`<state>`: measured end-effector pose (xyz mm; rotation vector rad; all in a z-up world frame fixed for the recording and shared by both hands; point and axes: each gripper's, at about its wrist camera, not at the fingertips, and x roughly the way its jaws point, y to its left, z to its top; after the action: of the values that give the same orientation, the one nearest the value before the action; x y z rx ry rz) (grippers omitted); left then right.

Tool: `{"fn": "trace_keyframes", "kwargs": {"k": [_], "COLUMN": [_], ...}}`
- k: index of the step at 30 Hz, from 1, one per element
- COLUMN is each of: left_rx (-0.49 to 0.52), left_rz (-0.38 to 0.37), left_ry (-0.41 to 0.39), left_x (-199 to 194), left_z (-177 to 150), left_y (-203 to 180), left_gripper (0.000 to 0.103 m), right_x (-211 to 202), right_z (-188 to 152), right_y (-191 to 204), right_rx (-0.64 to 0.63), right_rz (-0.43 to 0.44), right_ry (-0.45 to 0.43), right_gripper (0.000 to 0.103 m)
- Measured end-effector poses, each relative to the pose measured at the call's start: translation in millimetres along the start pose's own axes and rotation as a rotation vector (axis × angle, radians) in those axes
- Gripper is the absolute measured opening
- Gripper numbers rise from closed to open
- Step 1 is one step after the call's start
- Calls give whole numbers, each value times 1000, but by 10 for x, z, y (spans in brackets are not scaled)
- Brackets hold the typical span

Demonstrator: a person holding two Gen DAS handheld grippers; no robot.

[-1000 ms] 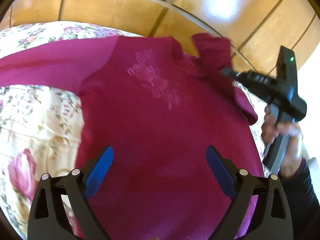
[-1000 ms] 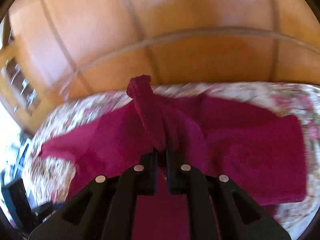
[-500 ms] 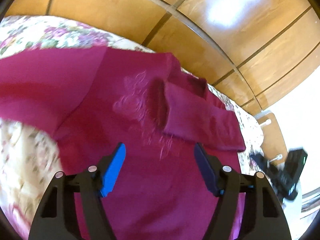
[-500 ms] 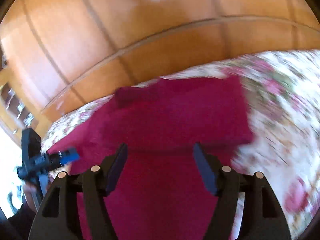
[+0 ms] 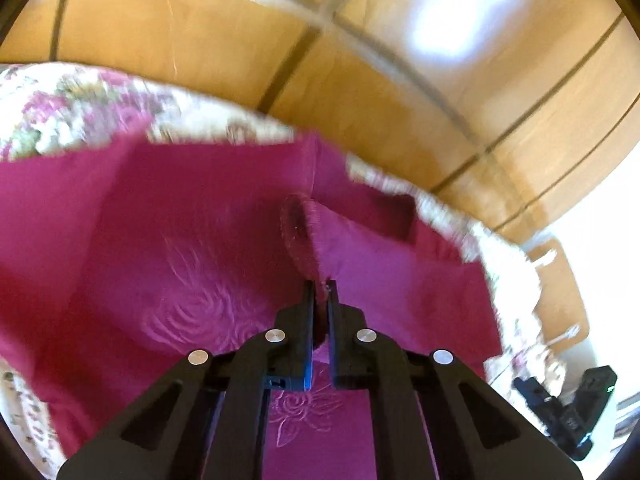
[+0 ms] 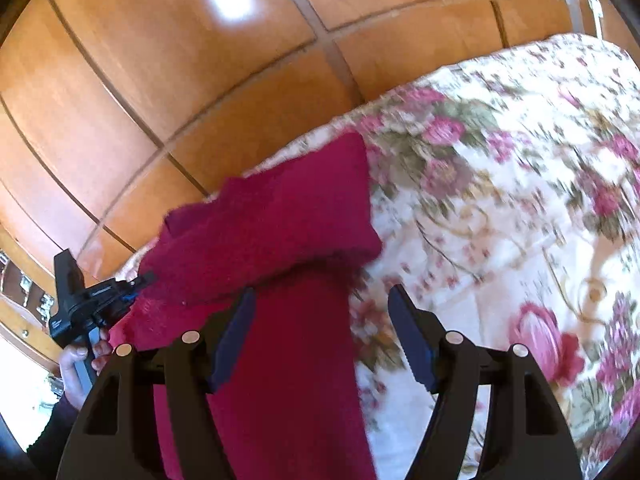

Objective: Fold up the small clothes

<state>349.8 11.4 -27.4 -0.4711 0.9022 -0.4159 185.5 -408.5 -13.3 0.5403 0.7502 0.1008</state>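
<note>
L gripper (image 5: 319,294) was clamped on the cuff (image 5: 298,236) of the folded-in sleeve, just ahead of its tips. Magenta sweater (image 5: 168,248) lay flat on the floral bedspread (image 6: 500,216). R gripper (image 6: 320,320) hung apart, empty, over the sweater's edge. Step, prob.: sleeve fold. Next needs cuff laid flat, then release.

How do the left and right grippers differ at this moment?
The left gripper has its jaws shut on the folded sleeve's cuff; the right gripper has its jaws wide open, holding nothing. The left sits over the sweater's embroidered front, the right at its edge beside the floral bedspread. Both are black.
</note>
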Motion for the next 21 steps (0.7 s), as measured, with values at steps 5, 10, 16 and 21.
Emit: {"fn": "trace_keyframes", "kwargs": {"k": [5, 10, 16, 21], "left_rx": [46, 91, 113, 58], "left_rz": [61, 189, 228, 182], "left_ry": [-35, 9, 29, 24], "left_x": [-213, -14, 189, -27], "left_z": [15, -116, -226, -218], "left_y": [59, 174, 346, 405], "left_gripper": [4, 4, 8, 10], "right_x": [327, 1031, 1421, 1471], "right_z": [185, 337, 126, 58], "right_y": [350, 553, 632, 676], "right_rx": [-96, -169, -259, -314], "right_rz": [22, -97, -244, -310], "right_ry": [-2, 64, 67, 70], "right_gripper": [69, 64, 78, 83]}}
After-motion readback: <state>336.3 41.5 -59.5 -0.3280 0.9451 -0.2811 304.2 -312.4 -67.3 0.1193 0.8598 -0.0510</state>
